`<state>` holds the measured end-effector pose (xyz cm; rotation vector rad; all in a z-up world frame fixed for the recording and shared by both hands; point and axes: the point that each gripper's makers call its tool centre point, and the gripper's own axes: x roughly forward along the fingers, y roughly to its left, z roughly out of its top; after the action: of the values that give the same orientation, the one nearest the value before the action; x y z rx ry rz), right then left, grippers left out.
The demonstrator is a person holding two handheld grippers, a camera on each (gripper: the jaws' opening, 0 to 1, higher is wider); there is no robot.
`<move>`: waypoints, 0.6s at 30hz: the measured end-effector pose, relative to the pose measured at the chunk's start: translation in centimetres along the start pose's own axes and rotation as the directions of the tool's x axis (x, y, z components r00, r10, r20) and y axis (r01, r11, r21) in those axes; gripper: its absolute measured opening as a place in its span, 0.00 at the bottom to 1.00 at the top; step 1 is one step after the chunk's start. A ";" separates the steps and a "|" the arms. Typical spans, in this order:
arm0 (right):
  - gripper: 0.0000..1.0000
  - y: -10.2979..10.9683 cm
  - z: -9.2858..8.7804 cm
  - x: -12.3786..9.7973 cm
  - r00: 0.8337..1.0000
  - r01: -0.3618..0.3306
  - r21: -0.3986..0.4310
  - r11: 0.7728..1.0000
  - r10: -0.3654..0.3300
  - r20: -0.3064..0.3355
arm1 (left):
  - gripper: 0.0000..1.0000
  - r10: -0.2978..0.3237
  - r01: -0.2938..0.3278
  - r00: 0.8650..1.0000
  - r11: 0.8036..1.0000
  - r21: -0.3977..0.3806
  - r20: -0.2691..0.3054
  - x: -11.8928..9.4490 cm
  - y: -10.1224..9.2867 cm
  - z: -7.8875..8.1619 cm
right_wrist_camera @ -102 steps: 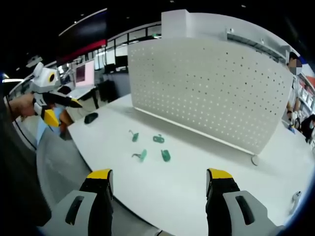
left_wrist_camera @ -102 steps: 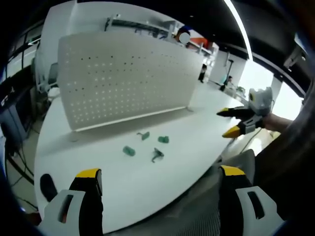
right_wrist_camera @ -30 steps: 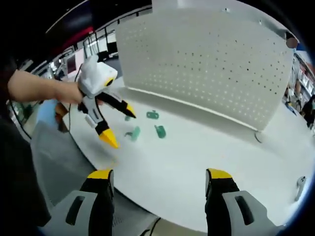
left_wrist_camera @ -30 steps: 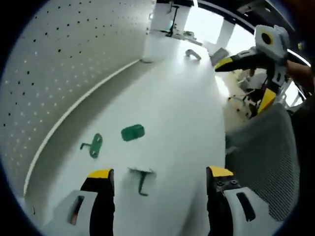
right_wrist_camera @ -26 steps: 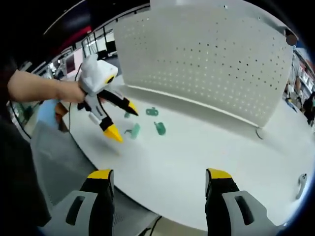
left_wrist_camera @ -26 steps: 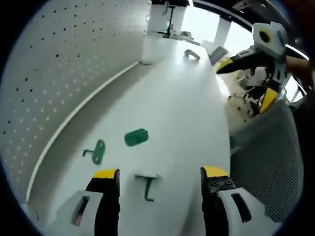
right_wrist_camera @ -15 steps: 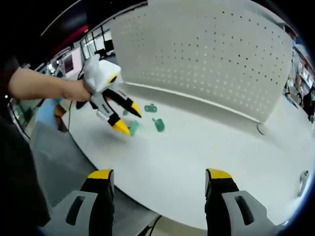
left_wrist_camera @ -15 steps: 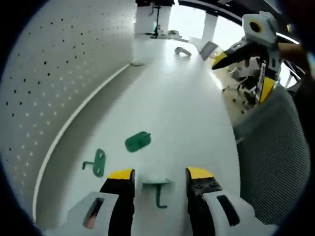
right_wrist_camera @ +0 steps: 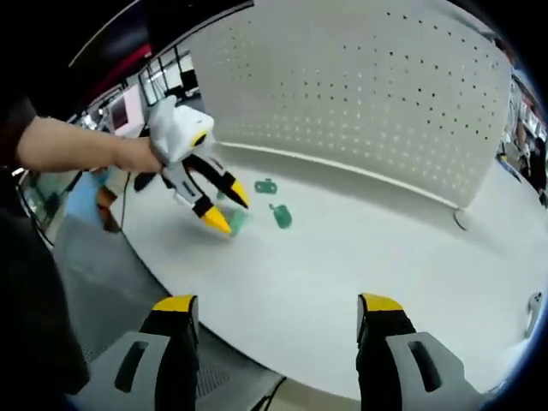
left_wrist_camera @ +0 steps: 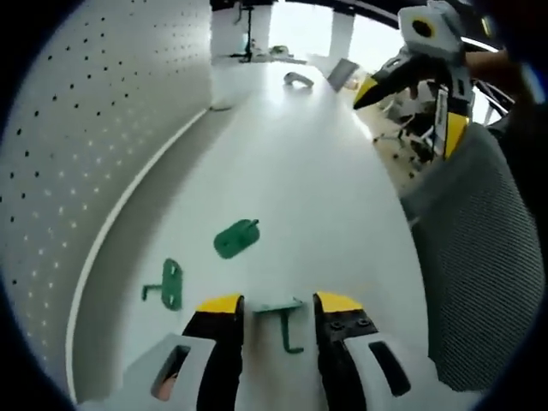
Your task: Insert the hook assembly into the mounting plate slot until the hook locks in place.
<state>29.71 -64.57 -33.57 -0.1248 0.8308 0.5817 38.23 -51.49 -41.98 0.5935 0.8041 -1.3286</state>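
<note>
Left gripper view: the left gripper [left_wrist_camera: 274, 310] brackets a green hook [left_wrist_camera: 284, 318] on the white table [left_wrist_camera: 325, 197], jaws narrowly apart, not yet clamped. An off-centre pinch could flick it away. The right gripper [right_wrist_camera: 278, 330] hangs open.

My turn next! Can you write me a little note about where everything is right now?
Left gripper: low over the white table, jaws narrowed around a green hook piece, not visibly clamped.
Right gripper: open, holding nothing, hanging back near the table edge.
A flat green mounting plate and a second green hook piece lie ahead of the left gripper, by the white pegboard.
Done: nothing joined.
Left: grip the hook, slide it into the plate slot until it locks.
</note>
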 end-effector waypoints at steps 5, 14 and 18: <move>0.76 0.1 -0.1 0.1 1.000 -0.002 0.003 1.000 0.002 -0.001 | 0.36 0.003 -0.001 0.999 0.999 0.053 -0.034 0.4 -0.4 -0.3; 0.76 0.0 -0.4 0.3 1.000 -0.001 0.013 1.000 0.002 -0.007 | 0.35 0.003 -0.004 1.000 0.999 -0.035 -0.017 0.9 -0.3 0.1; 0.76 0.0 -0.4 0.3 1.000 -0.003 0.011 1.000 0.004 -0.009 | 0.35 0.019 -0.020 1.000 0.998 -0.054 -0.021 0.9 0.2 0.1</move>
<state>29.62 -64.52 -34.05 -0.1156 0.8429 0.5800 38.47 -52.10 -42.69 0.5718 0.8467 -1.2808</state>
